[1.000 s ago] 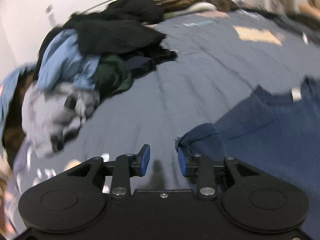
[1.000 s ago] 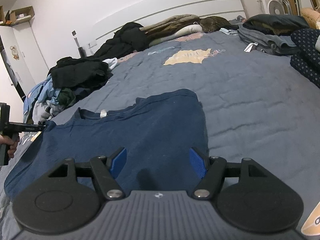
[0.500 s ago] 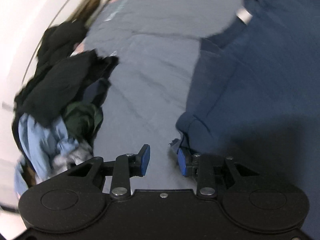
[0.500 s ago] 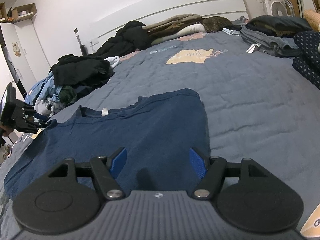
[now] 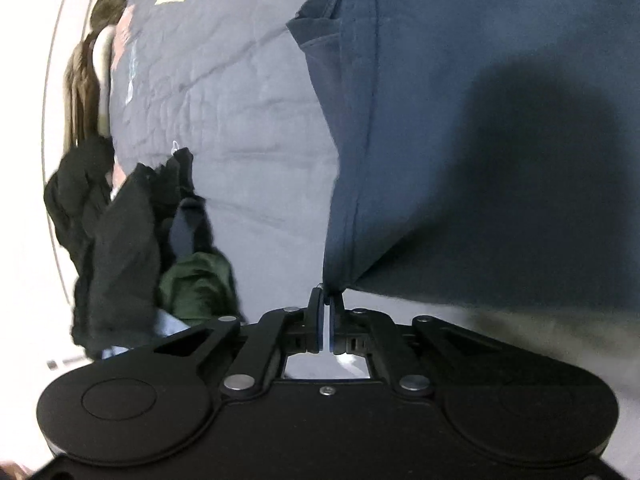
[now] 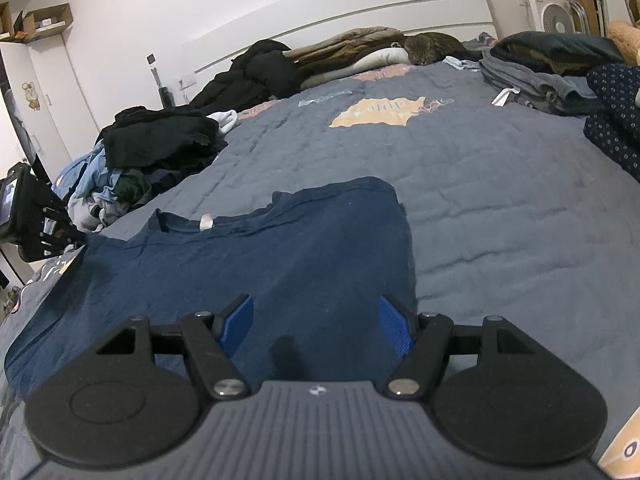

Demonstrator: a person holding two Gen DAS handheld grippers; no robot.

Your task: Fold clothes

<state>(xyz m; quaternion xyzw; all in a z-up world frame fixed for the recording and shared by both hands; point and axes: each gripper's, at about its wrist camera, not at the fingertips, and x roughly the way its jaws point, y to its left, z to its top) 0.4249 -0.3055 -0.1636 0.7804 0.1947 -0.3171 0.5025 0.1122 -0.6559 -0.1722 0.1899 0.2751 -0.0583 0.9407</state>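
Left gripper (image 5: 325, 300) rolled onto its side, angled down toward the bed; jaws pinched together on the sleeve tip of the dark navy cotton T-shirt (image 5: 460, 128), fabric rising from between the blue pads; the same gripper appears in the right wrist view (image 6: 78, 236) at the far left edge, meeting the shirt's sleeve corner. Right gripper (image 6: 316, 324) level across, tilted down, jaws standing wide with nothing between them; poised over the near hem area of the T-shirt (image 6: 260, 264); whether it touches the cloth cannot be told.

Right wrist view alone gives the whole layout: T-shirt spread flat on the grey-blue quilted bedspread (image 6: 500, 208), collar with white label away from the gripper, right side folded in; folded grey and dark garments (image 6: 536, 76) at far right; white headboard (image 6: 360, 8).

Left wrist view alone shows the sleeve seam close up; heap of black, green and pale-blue unfolded clothes (image 5: 132, 240) lies left of the gripper, well apart from the shirt.
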